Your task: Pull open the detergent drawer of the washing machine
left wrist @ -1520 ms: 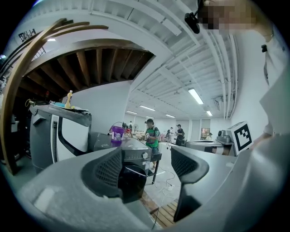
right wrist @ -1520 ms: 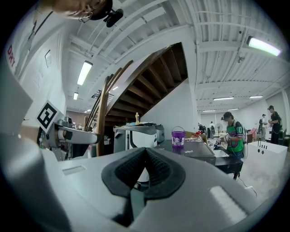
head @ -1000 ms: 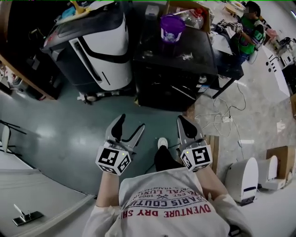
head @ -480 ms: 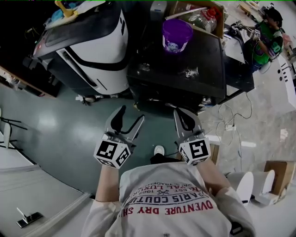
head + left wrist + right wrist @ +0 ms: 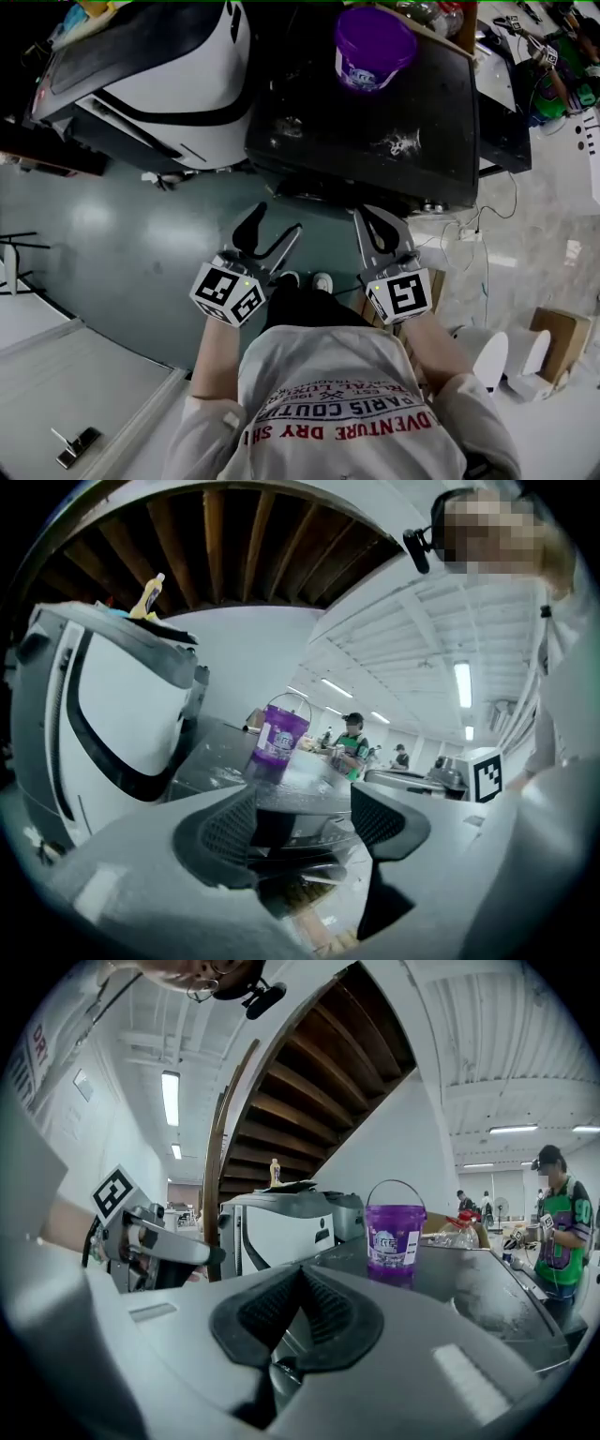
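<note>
The left tool [image 5: 277,219] is held released, its jaws just narrowed slightly, with nothing between them. The right tool [image 5: 370,217] is clenched empty. Both are pointed at the washing machine [image 5: 328,122], whose drawer cannot be discerned.

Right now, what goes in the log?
left tongs: open, just narrowed slightly, empty | right tongs: shut, empty | washing machine: untouched

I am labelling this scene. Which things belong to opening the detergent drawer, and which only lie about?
For the job: black washing machine; left hand-held gripper, open and empty, jaws just narrowed slightly; right hand-held gripper, shut.
Lying about: purple bucket; white appliance; cardboard box.
</note>
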Demonstrator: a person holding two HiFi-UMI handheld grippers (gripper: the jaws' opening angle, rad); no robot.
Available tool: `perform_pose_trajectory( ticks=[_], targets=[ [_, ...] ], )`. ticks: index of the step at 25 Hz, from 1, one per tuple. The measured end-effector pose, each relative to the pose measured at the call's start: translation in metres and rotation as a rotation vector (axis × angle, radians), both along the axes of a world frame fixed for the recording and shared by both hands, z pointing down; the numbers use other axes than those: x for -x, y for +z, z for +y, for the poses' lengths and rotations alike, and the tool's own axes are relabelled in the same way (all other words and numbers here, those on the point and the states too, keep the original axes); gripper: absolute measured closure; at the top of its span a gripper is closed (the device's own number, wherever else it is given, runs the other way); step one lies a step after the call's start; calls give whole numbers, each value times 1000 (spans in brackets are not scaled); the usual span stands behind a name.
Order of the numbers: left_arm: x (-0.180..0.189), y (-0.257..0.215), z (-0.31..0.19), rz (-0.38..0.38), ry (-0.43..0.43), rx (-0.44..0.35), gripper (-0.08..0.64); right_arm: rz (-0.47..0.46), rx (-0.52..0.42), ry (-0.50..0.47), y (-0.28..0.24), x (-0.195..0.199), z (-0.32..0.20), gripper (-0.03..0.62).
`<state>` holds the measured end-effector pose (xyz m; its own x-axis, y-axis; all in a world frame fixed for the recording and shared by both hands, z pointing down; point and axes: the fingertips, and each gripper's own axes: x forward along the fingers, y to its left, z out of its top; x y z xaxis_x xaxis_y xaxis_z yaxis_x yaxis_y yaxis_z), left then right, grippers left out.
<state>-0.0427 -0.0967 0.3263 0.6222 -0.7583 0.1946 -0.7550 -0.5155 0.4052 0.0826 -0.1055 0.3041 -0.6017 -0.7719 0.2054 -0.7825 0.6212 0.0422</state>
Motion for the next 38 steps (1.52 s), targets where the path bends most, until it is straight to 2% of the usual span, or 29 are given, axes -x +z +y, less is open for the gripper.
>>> perform_pose_trajectory(
  ticks=[4, 9, 12, 15, 18, 21, 22, 24, 29, 33, 38],
  targets=[
    [-7, 28, -23, 170, 71, 58, 242, 9, -16, 13, 13, 6, -26, 591],
    [-8, 70, -43, 288, 98, 151, 242, -4, -20, 48, 40, 8, -43, 591],
    [-1, 98, -55, 455, 52, 207, 242, 11, -17, 42, 61, 18, -42, 591],
    [7, 127, -71, 601, -24, 254, 242, -26, 3, 51, 75, 30, -45, 591],
    [10, 153, -82, 723, -78, 277, 241, -36, 26, 54, 99, 33, -47, 591],
    [8, 174, -93, 930, -116, 293, 232, -29, 42, 58, 122, 32, -50, 591],
    [8, 179, -97, 972, -125, 286, 232, -22, 40, 57, 129, 30, -50, 591],
    [7, 186, -103, 1001, -125, 262, 232, -14, 36, 57, 141, 27, -50, 591],
    [2, 187, -117, 1031, -64, 198, 230, -1, 36, 59, 161, 22, -51, 591],
    [0, 183, -123, 1061, -25, 153, 284, -11, 30, 60, 168, 22, -55, 591],
    [2, 181, -124, 1139, -4, 144, 297, -28, 23, 65, 174, 30, -59, 591]
  ],
)
